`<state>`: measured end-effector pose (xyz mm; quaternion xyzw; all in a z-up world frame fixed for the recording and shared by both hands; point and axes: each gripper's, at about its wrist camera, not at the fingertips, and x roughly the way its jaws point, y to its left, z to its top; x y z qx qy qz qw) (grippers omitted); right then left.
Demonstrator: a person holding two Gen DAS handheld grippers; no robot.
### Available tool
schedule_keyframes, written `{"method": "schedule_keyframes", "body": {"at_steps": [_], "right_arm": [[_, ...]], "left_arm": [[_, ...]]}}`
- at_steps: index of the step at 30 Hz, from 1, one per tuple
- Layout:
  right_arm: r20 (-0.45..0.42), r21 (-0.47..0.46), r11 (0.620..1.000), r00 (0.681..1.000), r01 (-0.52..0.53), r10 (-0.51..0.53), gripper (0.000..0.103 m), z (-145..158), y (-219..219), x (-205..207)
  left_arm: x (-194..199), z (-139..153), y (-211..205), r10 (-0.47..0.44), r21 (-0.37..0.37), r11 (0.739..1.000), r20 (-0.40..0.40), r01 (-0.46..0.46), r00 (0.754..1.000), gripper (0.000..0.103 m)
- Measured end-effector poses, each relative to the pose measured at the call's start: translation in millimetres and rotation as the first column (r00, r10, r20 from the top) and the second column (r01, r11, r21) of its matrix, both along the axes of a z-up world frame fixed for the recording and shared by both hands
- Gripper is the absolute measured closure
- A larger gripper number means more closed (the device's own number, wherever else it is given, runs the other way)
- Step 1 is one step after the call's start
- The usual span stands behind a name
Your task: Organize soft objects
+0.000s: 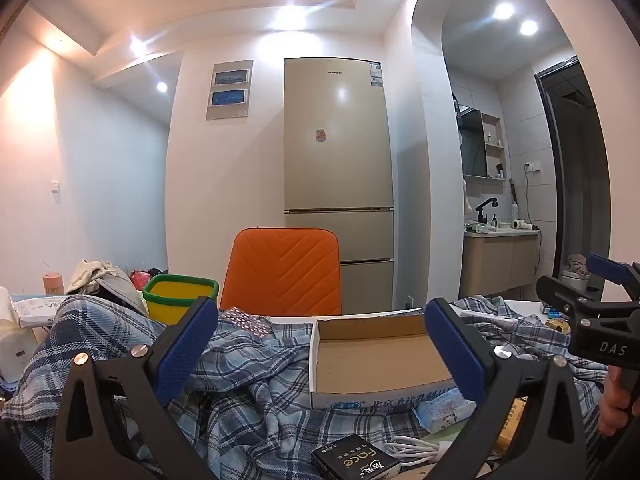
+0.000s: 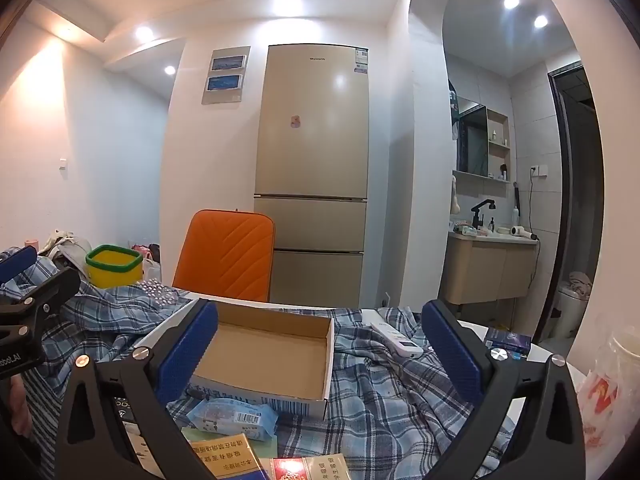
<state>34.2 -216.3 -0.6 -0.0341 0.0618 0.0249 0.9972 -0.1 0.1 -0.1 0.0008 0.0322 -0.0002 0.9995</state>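
I read "DAS" in white on the black body of the right tongs [image 1: 600,276], off to the right of my left tongs. Just below my left tongs, a small black box [image 1: 354,462] shows "Face" upside down. The cardboard box [image 1: 384,400] between the fingers carries blue Chinese print along its front wall. From the right tongs, I see "obotLAI" on the left tongs [image 2: 20,280] and "Skyworth" atop the fridge [image 2: 316,140].

Both wrist views sit low and close over the desk, facing the fridge [image 1: 338,184] at 12 o'clock. Shared ground: open carton [image 1: 380,356], plaid cloth [image 1: 256,364], orange chair [image 1: 282,272]. Right view stands further right.
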Motion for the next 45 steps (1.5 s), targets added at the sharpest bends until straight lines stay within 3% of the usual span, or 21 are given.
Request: {"method": "schedule_keyframes", "body": {"at_steps": [45], "right_arm": [[-0.004,-0.021,1.000,1.000,0.001,-0.001,0.000,-0.7,0.7,1.3]], "left_arm": [[-1.7,1.2,-0.7,0.006,0.016,1.000,0.008,-0.006,1.000,0.000]]}}
